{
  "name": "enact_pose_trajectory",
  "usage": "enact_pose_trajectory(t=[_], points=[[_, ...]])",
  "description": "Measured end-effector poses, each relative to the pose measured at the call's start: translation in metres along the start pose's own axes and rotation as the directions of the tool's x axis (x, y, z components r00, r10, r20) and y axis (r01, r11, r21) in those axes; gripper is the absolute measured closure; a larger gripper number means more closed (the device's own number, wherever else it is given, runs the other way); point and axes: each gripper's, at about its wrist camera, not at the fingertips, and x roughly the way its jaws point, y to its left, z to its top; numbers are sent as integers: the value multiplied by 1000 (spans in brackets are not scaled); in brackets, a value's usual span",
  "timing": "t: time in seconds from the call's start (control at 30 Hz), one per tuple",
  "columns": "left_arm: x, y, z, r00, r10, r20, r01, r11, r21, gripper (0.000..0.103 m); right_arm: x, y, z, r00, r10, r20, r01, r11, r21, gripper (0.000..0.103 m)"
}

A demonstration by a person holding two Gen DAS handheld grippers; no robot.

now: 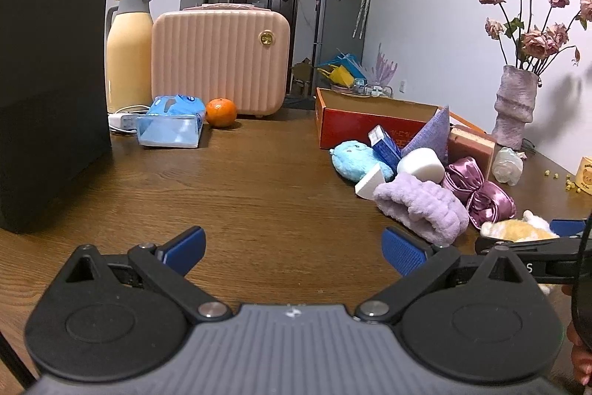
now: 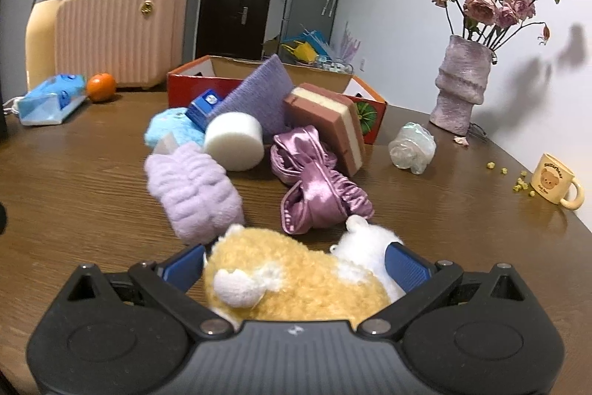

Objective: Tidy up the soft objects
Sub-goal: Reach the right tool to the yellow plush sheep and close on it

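Straddling a yellow-and-white plush toy (image 2: 296, 280) at lower centre, the right gripper (image 2: 296, 265) has jaws wide around it, grip uncertain; the left gripper (image 1: 294, 248), lower centre, gapes empty above the counter (image 1: 259, 180), apparently waiting.

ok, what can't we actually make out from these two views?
- Red box interior: both views, hidden by its walls and the pile.
- Whether the right tool pinches the plush toy: right wrist view, toy covers the pads.
- Mug: left wrist view, cut by edge.
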Motion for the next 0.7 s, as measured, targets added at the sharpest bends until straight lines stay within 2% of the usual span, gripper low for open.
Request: enact_pose_trajectory(t=[0.3,0.37,0.5,0.7], points=[[1,-1,-1,1000,7,-7,-7,1000,-2,0,11,-11,0,999,-28,-30,28,999,15,0],[1,0,-1,1000,8,-8,-8,1000,-5,0,13,-13,-1,999,-28,-33,28,1000,12,5],[3,-1,-1,1000,12,-16,-12,1000,-4,0,15,-18,-3,999,-35,-32,34,999,-7,22],[6,-3,-1,999,30,-25,-30,1000,1,0,10,-28,-6,1000,-15,0,15,1000,-12,36]])
